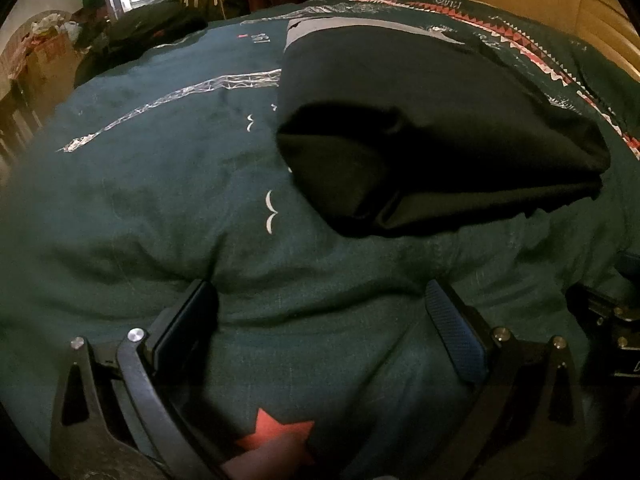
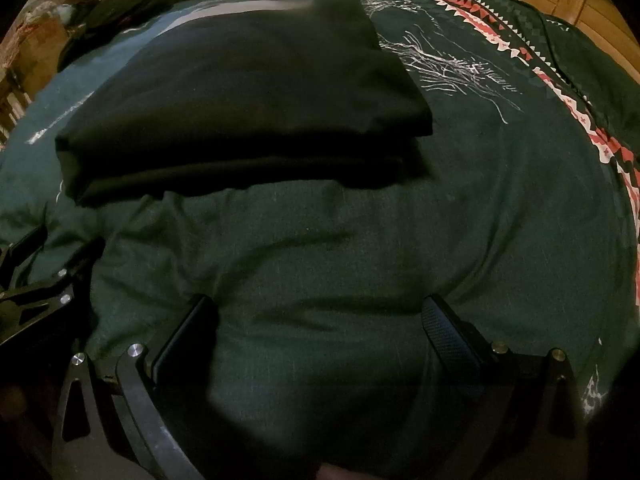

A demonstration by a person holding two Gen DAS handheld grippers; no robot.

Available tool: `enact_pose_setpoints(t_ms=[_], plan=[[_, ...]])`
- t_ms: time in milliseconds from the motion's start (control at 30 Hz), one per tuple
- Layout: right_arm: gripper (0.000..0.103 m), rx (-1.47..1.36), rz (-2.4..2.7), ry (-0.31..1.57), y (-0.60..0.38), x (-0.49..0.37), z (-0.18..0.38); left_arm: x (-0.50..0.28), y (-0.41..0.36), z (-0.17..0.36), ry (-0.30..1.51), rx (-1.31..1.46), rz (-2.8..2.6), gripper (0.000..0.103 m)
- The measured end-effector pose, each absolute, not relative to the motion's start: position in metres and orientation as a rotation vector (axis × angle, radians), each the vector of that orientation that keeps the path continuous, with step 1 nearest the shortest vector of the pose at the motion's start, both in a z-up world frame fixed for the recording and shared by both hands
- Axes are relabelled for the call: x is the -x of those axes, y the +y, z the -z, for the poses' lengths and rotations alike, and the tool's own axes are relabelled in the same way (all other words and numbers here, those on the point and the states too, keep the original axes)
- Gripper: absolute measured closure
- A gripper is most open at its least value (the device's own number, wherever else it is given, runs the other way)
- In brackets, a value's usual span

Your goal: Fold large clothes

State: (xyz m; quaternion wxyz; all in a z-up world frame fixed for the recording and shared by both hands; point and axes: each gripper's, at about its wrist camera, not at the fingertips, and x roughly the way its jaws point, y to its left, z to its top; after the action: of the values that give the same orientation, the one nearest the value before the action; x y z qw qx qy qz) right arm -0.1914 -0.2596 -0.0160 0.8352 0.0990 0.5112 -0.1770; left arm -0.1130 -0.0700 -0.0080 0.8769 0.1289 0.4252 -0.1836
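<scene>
A black garment (image 1: 432, 120) lies folded into a thick rectangle on the dark green bed cover (image 1: 160, 208), with a grey band at its far edge. In the left wrist view it sits ahead and to the right of my left gripper (image 1: 320, 312), which stands open over bare cover. The right wrist view has the same folded garment (image 2: 248, 92) ahead and slightly left of my right gripper (image 2: 320, 320), also open with only the bed cover (image 2: 460, 208) between its fingers. Neither gripper touches the garment.
The cover carries a red and white triangle border (image 2: 592, 120) along the right and a red star (image 1: 276, 432) near me. Dark clothes (image 1: 148, 32) and cluttered boxes (image 1: 44, 44) sit at the far left. A wooden headboard (image 1: 560, 4) stands at the far right. The other gripper's frame (image 2: 36, 296) is visible at left.
</scene>
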Motion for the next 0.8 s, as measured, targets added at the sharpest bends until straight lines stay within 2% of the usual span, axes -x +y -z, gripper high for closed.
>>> enact_pose_setpoints(t_ms=[800], plan=[[0.000, -0.208, 0.374, 1.079, -0.2590, 0.1917, 0.0167, 0.1124, -0.0699, 0.0114, 0.884, -0.269, 0.400, 0.000]])
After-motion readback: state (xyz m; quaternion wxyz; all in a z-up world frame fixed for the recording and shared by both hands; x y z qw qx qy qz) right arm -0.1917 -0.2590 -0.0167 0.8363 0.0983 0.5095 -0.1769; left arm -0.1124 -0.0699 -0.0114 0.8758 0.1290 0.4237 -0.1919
